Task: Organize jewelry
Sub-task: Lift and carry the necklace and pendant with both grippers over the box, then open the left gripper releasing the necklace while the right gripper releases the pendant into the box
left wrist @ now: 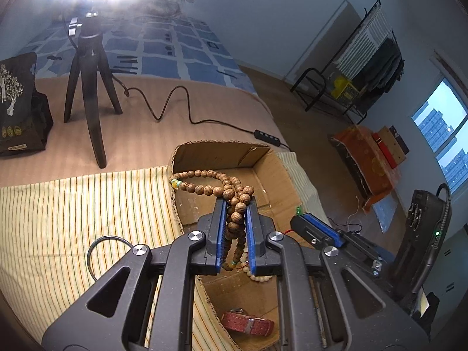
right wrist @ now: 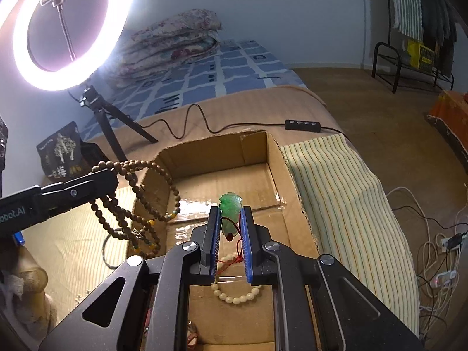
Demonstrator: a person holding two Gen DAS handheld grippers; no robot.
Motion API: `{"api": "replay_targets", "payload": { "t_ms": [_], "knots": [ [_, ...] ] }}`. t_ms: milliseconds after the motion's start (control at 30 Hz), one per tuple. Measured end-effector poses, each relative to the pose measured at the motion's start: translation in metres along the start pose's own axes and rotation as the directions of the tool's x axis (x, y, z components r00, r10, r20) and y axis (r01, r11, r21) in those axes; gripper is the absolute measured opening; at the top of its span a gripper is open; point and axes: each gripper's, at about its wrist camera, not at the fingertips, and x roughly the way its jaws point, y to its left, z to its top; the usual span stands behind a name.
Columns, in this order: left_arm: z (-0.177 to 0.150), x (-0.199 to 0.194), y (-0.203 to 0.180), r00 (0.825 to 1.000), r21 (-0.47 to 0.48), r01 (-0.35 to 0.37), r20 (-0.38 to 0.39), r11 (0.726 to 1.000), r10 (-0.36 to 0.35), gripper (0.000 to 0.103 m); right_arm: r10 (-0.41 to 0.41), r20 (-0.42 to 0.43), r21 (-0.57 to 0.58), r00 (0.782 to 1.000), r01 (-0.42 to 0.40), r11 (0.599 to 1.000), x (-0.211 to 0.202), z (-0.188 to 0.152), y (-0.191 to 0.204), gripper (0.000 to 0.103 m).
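Bedroom setting, with a bed draped in a striped cloth [left wrist: 73,204], a ring light [right wrist: 70,29] glowing on its tripod, and an open cardboard box [right wrist: 222,158] sitting in the middle of it all. And both tongs are loaded! The left gripper [left wrist: 236,213] is clamped on a long wooden bead necklace [left wrist: 210,185], coils bunched between its blue pads, the rest looping out above the box's left wall. From the right wrist view those loops hang down outside and over that wall, so the beads are not in the box yet. Over on the other side, the right gripper [right wrist: 231,219] is closed on a green jade pendant [right wrist: 230,207], its red cord trailing down between the fingers, held above the box floor.

What's already home? A cream bead bracelet [right wrist: 237,295] lies on the box floor, and a red watch strap [left wrist: 248,323] sits near the close corner, seen from the left wrist. So I'd call it past halfway: two pieces appear stowed, two in the air. Left to do, as I read it: lower the pendant and release, then swing the necklace fully over the wall so no loop snags the cardboard edge. A thin dark ring [left wrist: 109,251] rests on the cloth left of the box; whether it's jewelry, I can't tell.
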Motion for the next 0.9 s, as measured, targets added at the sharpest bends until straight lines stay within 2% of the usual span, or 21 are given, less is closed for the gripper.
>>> {"api": "replay_targets", "payload": {
  "t_ms": [100,167,233,300,900],
  "knots": [
    [0.0,0.002,0.002,1.0,-0.002,-0.004,-0.002,1.0,0.004,0.011,-0.007,-0.012,0.009,1.0,0.007,1.0,0.003,0.0,-0.002,0.012],
    [0.0,0.002,0.001,1.0,0.004,-0.017,0.004,1.0,0.017,0.027,-0.01,-0.022,0.014,1.0,0.01,1.0,0.005,-0.001,-0.003,0.014],
    [0.0,0.0,0.001,1.0,0.004,-0.023,0.014,1.0,0.023,0.03,-0.017,-0.031,0.014,0.999,0.017,1.0,0.006,-0.001,-0.004,0.034],
    [0.0,-0.001,0.001,1.0,0.007,-0.024,0.013,1.0,0.024,0.03,-0.023,-0.02,0.015,1.0,0.024,1.0,0.004,-0.002,-0.004,0.044],
    [0.001,-0.037,0.0,0.998,0.025,-0.042,0.049,0.999,0.041,0.03,-0.029,0.024,-0.006,0.999,0.029,1.0,-0.025,0.006,0.007,0.044]
  ]
}}
